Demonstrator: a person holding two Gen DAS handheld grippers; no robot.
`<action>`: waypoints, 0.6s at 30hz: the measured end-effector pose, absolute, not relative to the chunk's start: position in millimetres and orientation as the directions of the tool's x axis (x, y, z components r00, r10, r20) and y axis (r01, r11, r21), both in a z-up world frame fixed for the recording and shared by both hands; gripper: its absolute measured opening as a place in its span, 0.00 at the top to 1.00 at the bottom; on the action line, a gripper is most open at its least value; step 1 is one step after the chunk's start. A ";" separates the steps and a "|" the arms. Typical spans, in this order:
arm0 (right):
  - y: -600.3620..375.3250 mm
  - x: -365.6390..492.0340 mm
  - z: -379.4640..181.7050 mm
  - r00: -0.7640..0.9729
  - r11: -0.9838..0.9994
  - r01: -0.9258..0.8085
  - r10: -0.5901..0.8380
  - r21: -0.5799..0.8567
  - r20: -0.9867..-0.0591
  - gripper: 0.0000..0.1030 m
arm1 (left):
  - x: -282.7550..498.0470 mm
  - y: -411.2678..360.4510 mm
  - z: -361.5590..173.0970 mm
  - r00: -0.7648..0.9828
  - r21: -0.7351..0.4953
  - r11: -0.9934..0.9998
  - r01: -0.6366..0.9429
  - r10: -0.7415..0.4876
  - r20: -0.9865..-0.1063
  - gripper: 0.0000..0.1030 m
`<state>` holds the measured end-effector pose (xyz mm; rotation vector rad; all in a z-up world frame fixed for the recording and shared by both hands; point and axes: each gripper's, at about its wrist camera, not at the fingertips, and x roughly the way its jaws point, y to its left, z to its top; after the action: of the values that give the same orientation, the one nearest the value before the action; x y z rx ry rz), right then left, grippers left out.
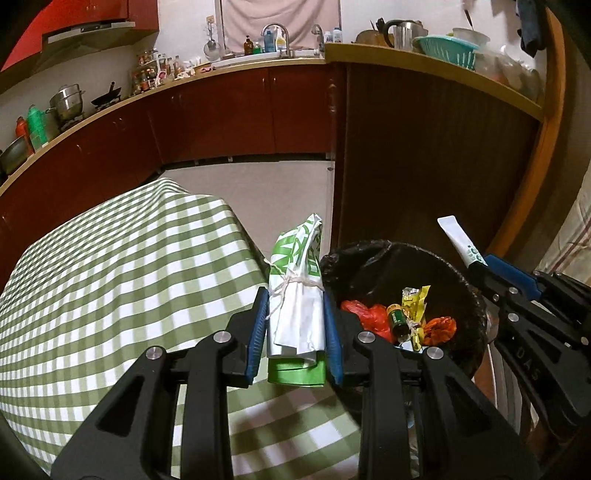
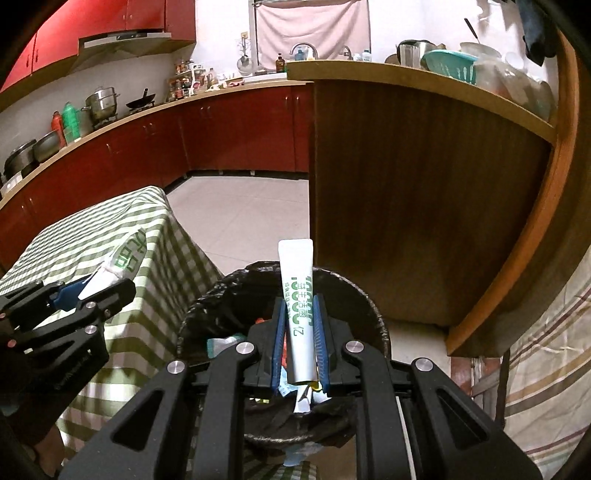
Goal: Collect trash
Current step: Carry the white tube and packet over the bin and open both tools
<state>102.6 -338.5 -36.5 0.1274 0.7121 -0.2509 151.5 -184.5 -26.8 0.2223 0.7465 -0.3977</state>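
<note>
Trash in both grippers, right by the bin (image 1: 458,280)

Left gripper (image 1: 295,325) is clamped on a tied-up green-and-white bag (image 1: 295,291) over the checked tablecloth (image 1: 110,277) edge; right gripper (image 2: 301,339) pinches a white tube (image 2: 299,295) above the black-lined bin (wrappers already inside).

Dark red kitchen cabinets (image 1: 221,114) under a tan countertop (image 2: 122,117), pale tiled floor (image 2: 240,210), green-and-white checked tablecloth (image 1: 110,258), brown wooden partition (image 2: 424,203), white walls (image 1: 181,29)
</note>
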 end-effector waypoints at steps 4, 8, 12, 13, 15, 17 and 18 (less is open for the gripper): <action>-340.7 107.3 -41.3 0.727 0.960 0.278 -0.184 0.037 -0.662 0.84 | 159.1 -195.6 -33.2 0.655 0.059 0.903 0.426 -0.262 -0.709 0.72; -348.2 114.5 -47.4 0.725 0.958 0.283 -0.179 0.052 -0.665 0.83 | 168.5 -202.3 -37.2 0.632 0.052 0.900 0.434 -0.263 -0.729 0.70; -355.5 119.6 -54.7 0.721 0.954 0.294 -0.180 0.059 -0.670 0.73 | 173.9 -208.0 -40.1 0.627 0.054 0.899 0.435 -0.259 -0.735 0.57; -357.1 120.1 -56.4 0.718 0.952 0.299 -0.180 0.064 -0.672 0.71 | 174.8 -209.4 -41.0 0.627 0.059 0.898 0.436 -0.256 -0.736 0.54; -358.6 120.1 -57.2 0.718 0.951 0.301 -0.180 0.067 -0.673 0.69 | 176.3 -211.7 -42.4 0.625 0.060 0.897 0.437 -0.255 -0.738 0.51; -359.0 119.1 -56.5 0.718 0.950 0.305 -0.188 0.060 -0.670 0.67 | 178.2 -212.5 -42.7 0.618 0.051 0.898 0.436 -0.258 -0.742 0.50; -359.6 118.5 -55.8 0.719 0.950 0.307 -0.191 0.059 -0.668 0.66 | 178.2 -211.8 -42.0 0.619 0.049 0.900 0.433 -0.258 -0.742 0.49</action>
<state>118.5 -359.6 -55.8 0.1707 0.7173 -0.2771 178.2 -211.8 -42.0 0.2326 0.8123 -0.4016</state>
